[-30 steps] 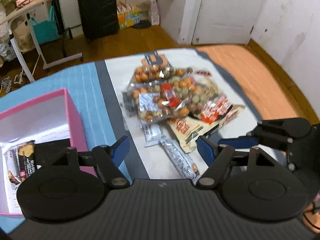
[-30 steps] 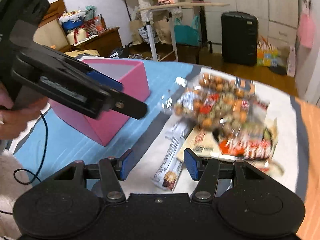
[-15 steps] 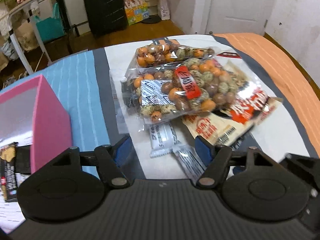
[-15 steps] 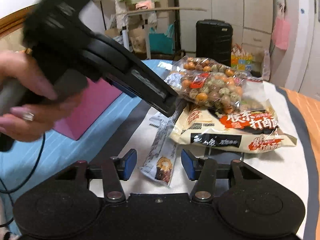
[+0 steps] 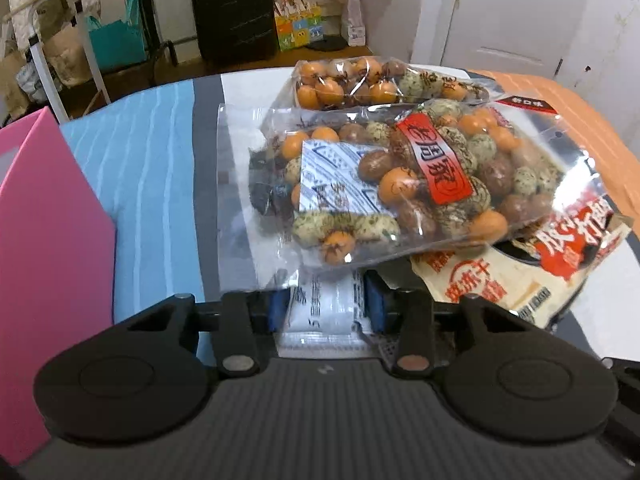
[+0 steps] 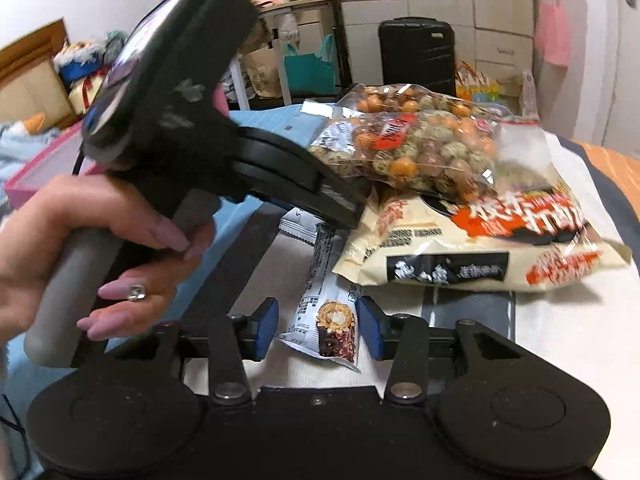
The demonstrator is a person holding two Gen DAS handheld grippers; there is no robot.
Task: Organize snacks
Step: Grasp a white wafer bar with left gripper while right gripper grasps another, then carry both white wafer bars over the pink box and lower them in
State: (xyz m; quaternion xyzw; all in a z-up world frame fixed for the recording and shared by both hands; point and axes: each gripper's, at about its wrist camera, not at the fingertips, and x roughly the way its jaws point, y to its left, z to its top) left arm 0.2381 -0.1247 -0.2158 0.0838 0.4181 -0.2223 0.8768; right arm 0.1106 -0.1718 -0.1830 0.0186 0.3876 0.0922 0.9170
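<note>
A white snack packet (image 5: pixel 324 312) lies on the bed cover under the edge of a clear bag of coated nuts (image 5: pixel 400 184). My left gripper (image 5: pixel 325 308) is closing on it, and both blue pads touch its sides. In the right wrist view a long snack bar (image 6: pixel 324 320) with a chocolate picture lies between the blue pads of my right gripper (image 6: pixel 317 328). Those jaws are closing too, with a small gap still on the left side. The left gripper's black body (image 6: pixel 280 176), held by a hand (image 6: pixel 100 240), reaches in over the white packet (image 6: pixel 296 224).
A second bag of nuts (image 5: pixel 380 84) lies behind the first. A cream bag with red print (image 6: pixel 460 248) lies under them on the right. A pink box (image 5: pixel 40 240) stands at the left on the striped bed cover (image 5: pixel 152 168). A black suitcase (image 5: pixel 232 8) stands on the floor beyond.
Both grippers came down to the snacks. The left jaws narrowed onto the white packet. The right jaws narrowed a little around the snack bar.
</note>
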